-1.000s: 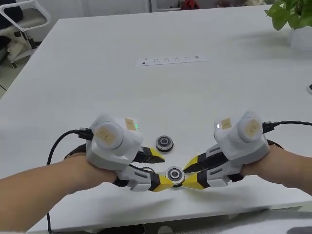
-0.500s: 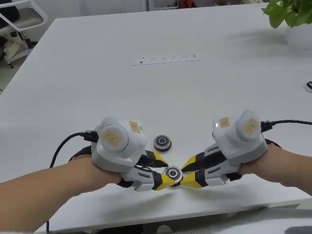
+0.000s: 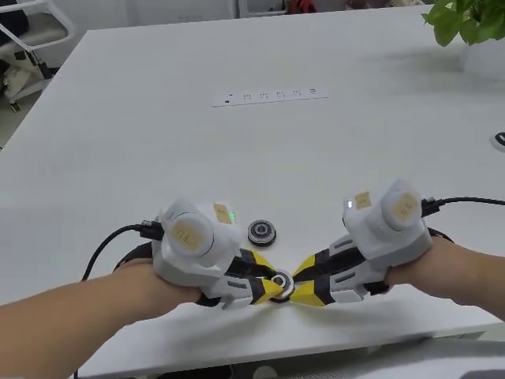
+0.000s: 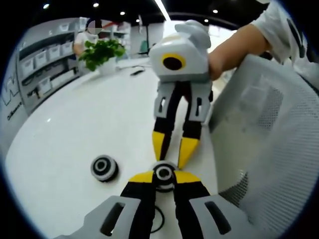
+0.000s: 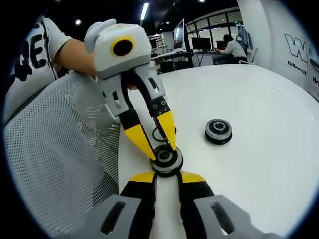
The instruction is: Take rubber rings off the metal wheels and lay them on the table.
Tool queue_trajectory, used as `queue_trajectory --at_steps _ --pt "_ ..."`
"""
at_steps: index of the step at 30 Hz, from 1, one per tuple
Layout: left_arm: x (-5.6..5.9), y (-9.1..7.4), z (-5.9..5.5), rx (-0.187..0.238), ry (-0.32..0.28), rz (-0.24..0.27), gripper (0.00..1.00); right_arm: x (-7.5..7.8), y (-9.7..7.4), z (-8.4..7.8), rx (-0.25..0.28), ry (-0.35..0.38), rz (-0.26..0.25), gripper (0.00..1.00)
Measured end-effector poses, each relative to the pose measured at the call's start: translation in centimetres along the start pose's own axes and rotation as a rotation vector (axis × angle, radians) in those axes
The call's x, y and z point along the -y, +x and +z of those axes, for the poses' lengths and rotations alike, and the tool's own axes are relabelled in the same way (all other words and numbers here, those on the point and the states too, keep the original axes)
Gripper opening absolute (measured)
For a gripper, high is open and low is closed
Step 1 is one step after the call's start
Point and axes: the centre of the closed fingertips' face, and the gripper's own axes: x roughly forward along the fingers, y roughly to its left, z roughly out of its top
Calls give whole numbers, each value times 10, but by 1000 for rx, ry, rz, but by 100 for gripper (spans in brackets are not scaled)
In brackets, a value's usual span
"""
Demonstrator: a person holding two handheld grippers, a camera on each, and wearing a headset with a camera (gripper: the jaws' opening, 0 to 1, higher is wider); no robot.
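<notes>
Bracing of metal wheel near front edge of table: clamped in narrow jaws of left gripper as anchor; right gripper jaws narrow, set against rim, grip on rubber ring not discernible; second wheel parked just beside.

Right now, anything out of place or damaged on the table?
Nothing stands out: left tongs and right tongs meet on one wheel near the table's front edge, the second wheel lies flat behind it, and a loose ring lies beside them.
</notes>
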Motion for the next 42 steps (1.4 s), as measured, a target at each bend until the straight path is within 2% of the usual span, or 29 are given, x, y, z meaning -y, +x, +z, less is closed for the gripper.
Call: queue_trajectory --at_steps 8,10,11,12,17,20,25,30,36,39,42 --pt "-1 0 0 13 -7 18 13 2 0 0 -5 27 0 12" --pt "-1 1 0 18 -10 18 13 2 -1 -2 -15 34 -5 6" --pt "-1 1 0 19 -10 19 13 3 -3 -4 -19 67 -3 1" --pt "-1 1 0 20 -8 20 13 3 -2 -3 -5 76 -4 1" --pt "0 1 0 14 7 36 13 3 -3 -2 -11 84 -4 1" --pt "0 1 0 11 15 43 13 6 -4 -2 1 142 -13 0" --pt "-1 2 0 7 28 52 13 10 -5 -3 7 184 -24 0" --pt "-1 2 0 12 25 51 13 15 -10 2 63 259 -32 0" --pt "-1 2 0 13 25 54 12 17 -11 6 90 296 -33 0" --pt "-1 2 0 14 26 57 12 18 -13 11 131 345 -23 0" --pt "-1 3 1 13 25 59 12 15 -12 12 143 364 -13 0"
